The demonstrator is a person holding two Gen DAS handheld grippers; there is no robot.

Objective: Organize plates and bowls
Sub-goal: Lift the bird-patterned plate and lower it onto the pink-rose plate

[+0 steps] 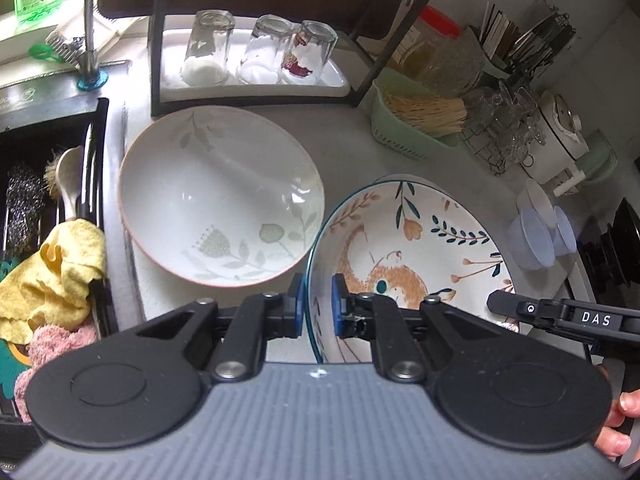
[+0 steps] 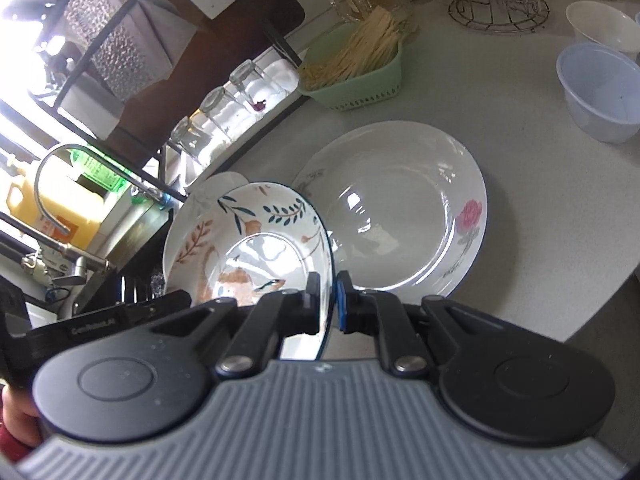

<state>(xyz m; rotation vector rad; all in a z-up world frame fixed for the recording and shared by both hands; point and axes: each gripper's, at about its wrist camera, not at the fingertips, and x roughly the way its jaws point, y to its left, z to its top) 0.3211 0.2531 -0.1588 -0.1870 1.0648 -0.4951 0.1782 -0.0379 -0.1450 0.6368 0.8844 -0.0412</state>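
Note:
A bowl painted with an orange fox and leaves point(image 1: 420, 240), rimmed in blue, hangs tilted above the counter. My left gripper point(image 1: 316, 305) is shut on its near-left rim, one blue pad on each side. My right gripper point(image 2: 329, 300) is shut on the opposite rim of the same bowl point(image 2: 256, 220). Each gripper shows in the other's view: the right gripper point(image 1: 504, 304) and the left gripper point(image 2: 180, 300). A white bowl with pale green leaves point(image 1: 220, 196) rests on the counter to the left. On the counter past the held bowl lies a white plate with a pink rose point(image 2: 400, 208).
Upturned glasses point(image 1: 256, 52) stand on a white tray under a black rack. A green basket of chopsticks point(image 1: 416, 128) and translucent plastic bowls point(image 2: 600, 92) sit further back. The sink with a yellow cloth point(image 1: 60, 272) and a faucet point(image 1: 90, 20) is at the left.

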